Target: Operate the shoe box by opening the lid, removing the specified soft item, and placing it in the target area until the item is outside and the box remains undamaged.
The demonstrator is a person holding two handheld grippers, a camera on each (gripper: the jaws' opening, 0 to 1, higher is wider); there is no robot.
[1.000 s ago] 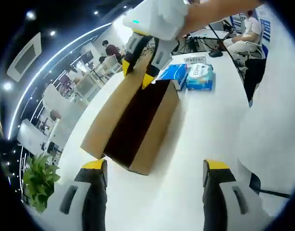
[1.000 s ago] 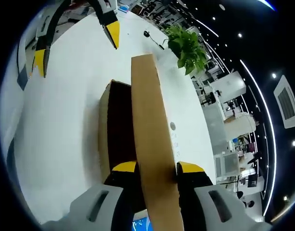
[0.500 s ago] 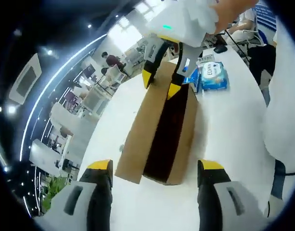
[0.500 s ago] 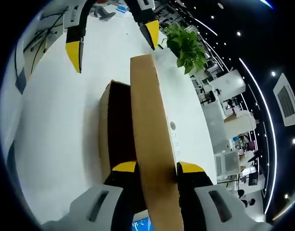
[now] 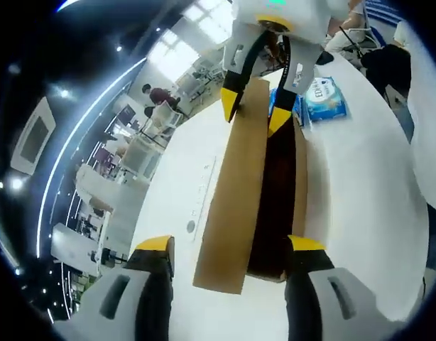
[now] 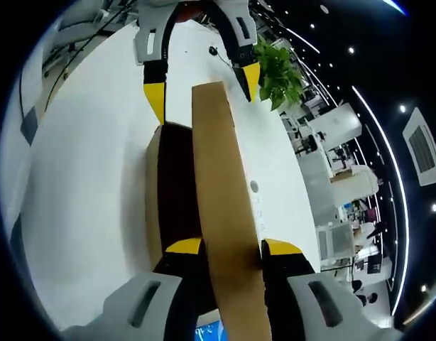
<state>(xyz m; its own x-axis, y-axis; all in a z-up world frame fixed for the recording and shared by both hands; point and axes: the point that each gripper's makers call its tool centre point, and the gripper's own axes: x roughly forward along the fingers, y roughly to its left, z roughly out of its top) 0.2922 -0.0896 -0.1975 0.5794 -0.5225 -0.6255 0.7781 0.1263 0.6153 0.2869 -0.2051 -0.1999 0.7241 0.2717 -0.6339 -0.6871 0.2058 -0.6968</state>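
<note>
A brown cardboard shoe box [image 5: 297,177] is sitting on the white table [image 5: 360,192], its lid [image 5: 236,206] standing raised along one long side and the dark inside lying exposed; what is lying in that dark inside cannot be made out.

In the right gripper view, the right gripper [image 6: 232,249] is pinching the near end of the lid [image 6: 218,192] between its yellow-tipped jaws, holding it upright; the box [image 6: 168,192] is lying just beside the lid; the left gripper [image 6: 200,82] is hovering at the far end of the box, its jaws spread wide, one tip on either side of the lid's far end.

In the left gripper view, the left gripper [image 5: 229,249] is reaching with jaws wide apart, gripping nothing, the near end of the lid and box lying between the two tips; the right gripper [image 5: 252,117] is clamping the lid at the far end; beyond the box, towards the far edge of the table, a blue tissue pack [image 5: 326,99] is lying.

In the right gripper view, a green potted plant [image 6: 278,71] is standing past the far end of the table.
</note>
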